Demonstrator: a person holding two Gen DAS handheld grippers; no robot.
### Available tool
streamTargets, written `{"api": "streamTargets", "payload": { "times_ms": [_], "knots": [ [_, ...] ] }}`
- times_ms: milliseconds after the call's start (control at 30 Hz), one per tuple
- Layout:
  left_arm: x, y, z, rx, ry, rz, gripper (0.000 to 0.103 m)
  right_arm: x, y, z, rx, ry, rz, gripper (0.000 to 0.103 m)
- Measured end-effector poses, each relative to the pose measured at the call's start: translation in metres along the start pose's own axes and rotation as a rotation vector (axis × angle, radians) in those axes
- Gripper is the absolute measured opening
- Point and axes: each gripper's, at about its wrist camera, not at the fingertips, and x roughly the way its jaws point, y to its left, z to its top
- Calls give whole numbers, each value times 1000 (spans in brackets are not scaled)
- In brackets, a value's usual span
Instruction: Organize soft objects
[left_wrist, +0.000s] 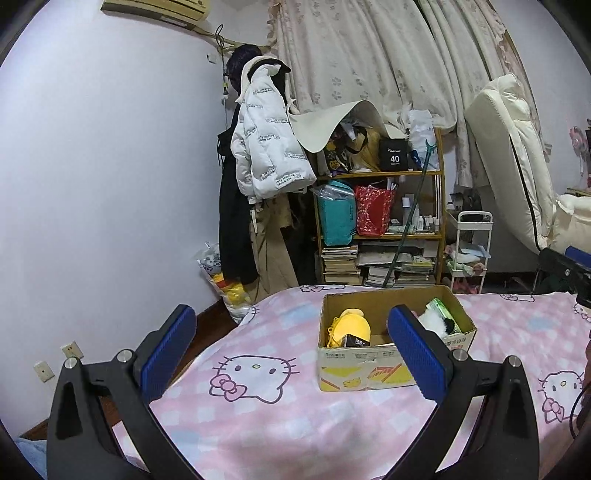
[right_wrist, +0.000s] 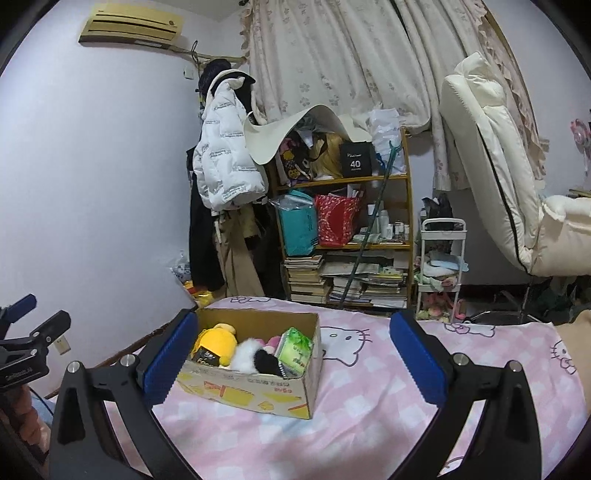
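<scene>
Yellow plush (right_wrist: 218, 341) beside black-and-white plush (right_wrist: 255, 356) in cardboard box (right_wrist: 258, 391)

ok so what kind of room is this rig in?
Almost certainly a home bedroom: the cardboard box sits on a bed with a pink cartoon-cat sheet, coats hang in the corner, and a cluttered shelf of books and bags stands under curtains.

box (right_wrist: 258, 384) sits on the bed (right_wrist: 369, 406); plush toy (right_wrist: 218, 343) at its left, tissue pack (right_wrist: 295, 350) at its right; bookshelf (right_wrist: 347, 236) behind.
</scene>
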Motion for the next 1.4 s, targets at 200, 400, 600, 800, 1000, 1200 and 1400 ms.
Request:
{"api": "streamTargets", "payload": {
  "times_ms": [200, 400, 600, 800, 1000, 1200, 1400],
  "knots": [
    [9, -1, -8, 6, 4, -12, 102, 5, 1, -9, -11, -2, -15, 103],
    [12, -8, -11, 13, 5, -30, 102, 15, 1, -20, -28, 21, -35, 103],
    [12, -14, -14, 36, 0, -33, 102, 16, 0, -21, -28, 13, -40, 103],
    [14, -22, -17, 78, 15, -39, 102, 19, -4, -26, -20, 24, -39, 103],
    [14, -23, -17, 77, 20, -42, 102, 19, -6, -29, -20, 23, -45, 103],
    [16, -22, -20, 76, 32, -41, 102, 20, -8, -30, -16, 26, -44, 103],
    [19, -19, -20, 59, 48, -42, 102, 22, -10, -33, -12, 34, -46, 103]
  ]
}}
